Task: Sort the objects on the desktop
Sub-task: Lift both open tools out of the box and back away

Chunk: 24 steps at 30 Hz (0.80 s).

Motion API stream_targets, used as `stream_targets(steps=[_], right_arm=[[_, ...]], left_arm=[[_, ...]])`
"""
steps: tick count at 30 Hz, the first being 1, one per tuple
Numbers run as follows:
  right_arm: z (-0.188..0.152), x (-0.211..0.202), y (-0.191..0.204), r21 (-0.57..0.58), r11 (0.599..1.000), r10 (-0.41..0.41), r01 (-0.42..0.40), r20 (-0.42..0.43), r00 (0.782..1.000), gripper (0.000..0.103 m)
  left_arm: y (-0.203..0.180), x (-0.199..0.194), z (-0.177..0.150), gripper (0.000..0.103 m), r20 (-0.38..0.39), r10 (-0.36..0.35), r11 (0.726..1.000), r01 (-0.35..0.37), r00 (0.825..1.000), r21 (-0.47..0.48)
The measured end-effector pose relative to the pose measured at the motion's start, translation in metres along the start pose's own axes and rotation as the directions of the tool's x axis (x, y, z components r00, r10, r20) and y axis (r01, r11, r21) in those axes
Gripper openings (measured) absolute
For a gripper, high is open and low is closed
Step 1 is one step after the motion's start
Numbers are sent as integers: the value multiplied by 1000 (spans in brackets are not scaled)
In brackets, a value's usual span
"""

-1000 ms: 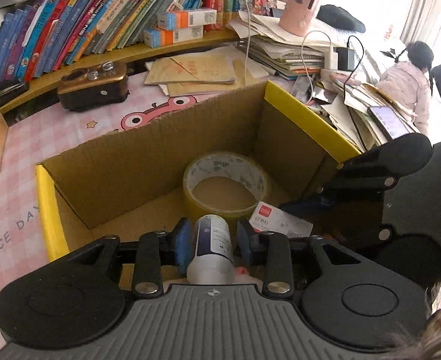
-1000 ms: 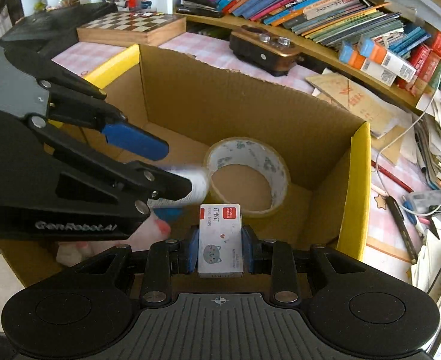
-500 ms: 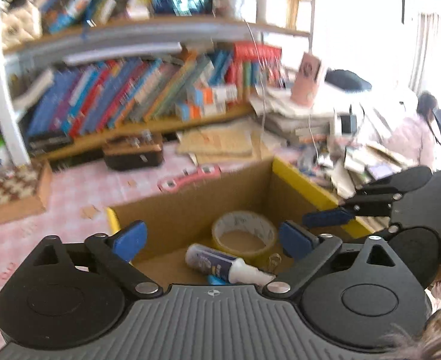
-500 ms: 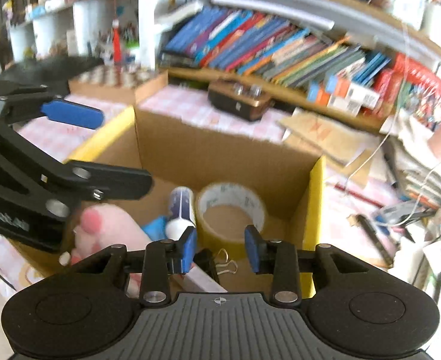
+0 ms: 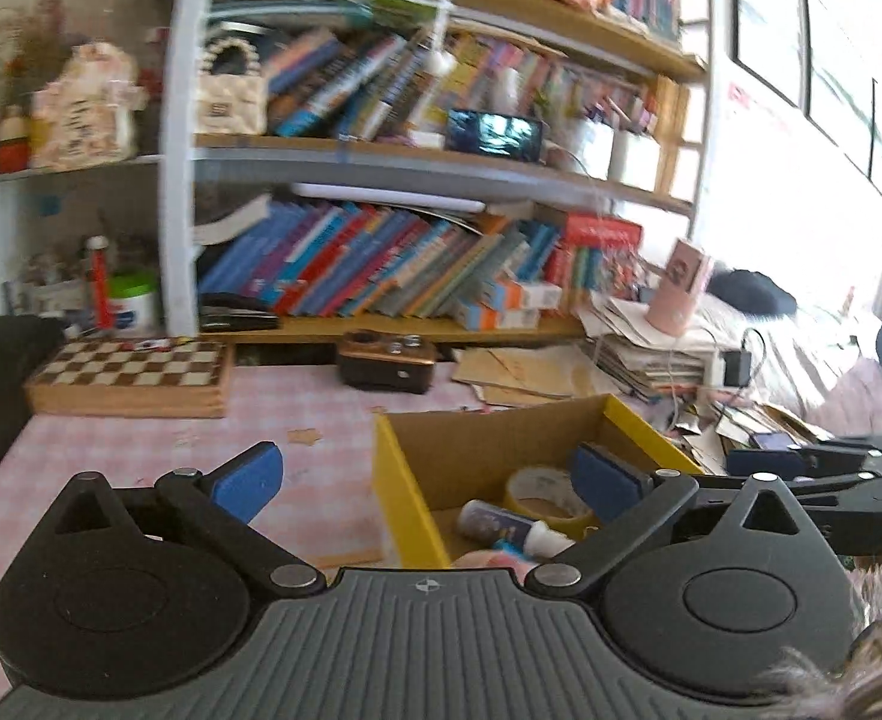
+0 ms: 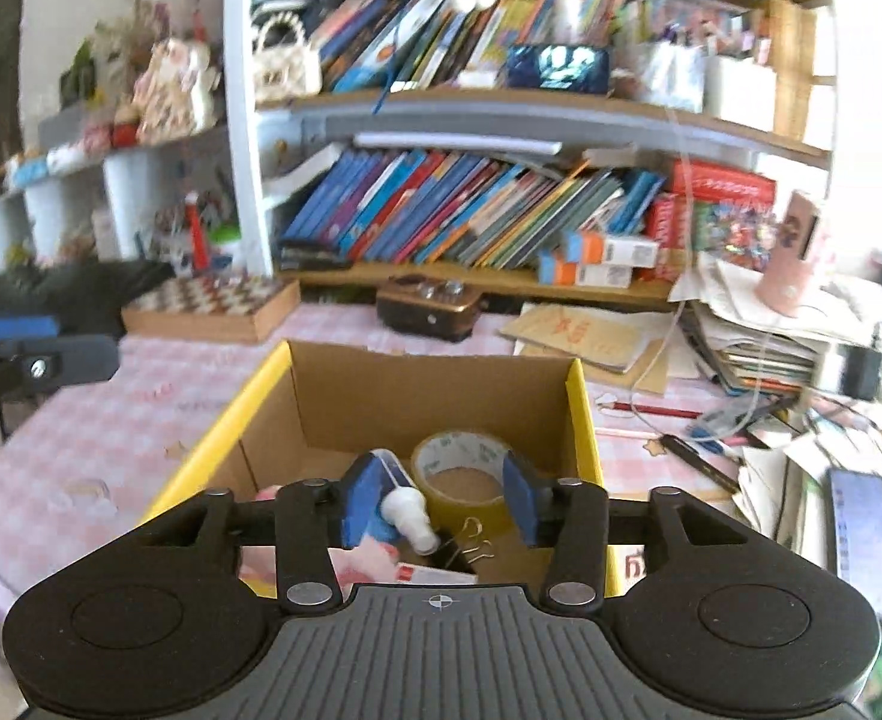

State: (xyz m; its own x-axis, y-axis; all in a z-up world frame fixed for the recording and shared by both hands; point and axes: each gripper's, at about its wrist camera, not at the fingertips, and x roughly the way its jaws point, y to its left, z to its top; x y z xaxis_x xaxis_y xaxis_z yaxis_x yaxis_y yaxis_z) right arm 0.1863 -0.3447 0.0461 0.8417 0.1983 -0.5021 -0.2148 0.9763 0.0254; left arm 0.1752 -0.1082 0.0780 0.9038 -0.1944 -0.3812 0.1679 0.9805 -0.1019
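Hovering both tools above the cardboard box (image 6: 435,396), I am holding my left gripper (image 5: 426,483) spread wide and my right gripper (image 6: 438,504) half open, jaws just opened and empty, because the glue bottle (image 6: 402,501) and tape roll (image 6: 465,468) are lying inside below them.

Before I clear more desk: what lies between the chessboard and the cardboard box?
Only bare pink checked tablecloth between chessboard and cardboard box, in the right wrist view.
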Motion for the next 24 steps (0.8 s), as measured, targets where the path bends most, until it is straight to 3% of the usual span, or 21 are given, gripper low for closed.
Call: stream_targets(steps=[6,13,21,24], right_arm=[[-24,-27,38,18,1000,-24,24,31,999,49],[-58,-54,77,30,997,-72,72,-12,997,67],[-91,-85,109,45,992,-119,120,-36,992,76],[-98,-93,116,60,991,-119,122,-50,992,80]], left_arm=[[23,-44,-24,103,19,47,995,-46,999,-85],[40,-87,-62,103,-23,96,987,-98,995,-126],[50,-131,-103,103,-80,88,984,-99,993,-149],[51,-143,-113,103,-104,122,981,-136,987,-136]])
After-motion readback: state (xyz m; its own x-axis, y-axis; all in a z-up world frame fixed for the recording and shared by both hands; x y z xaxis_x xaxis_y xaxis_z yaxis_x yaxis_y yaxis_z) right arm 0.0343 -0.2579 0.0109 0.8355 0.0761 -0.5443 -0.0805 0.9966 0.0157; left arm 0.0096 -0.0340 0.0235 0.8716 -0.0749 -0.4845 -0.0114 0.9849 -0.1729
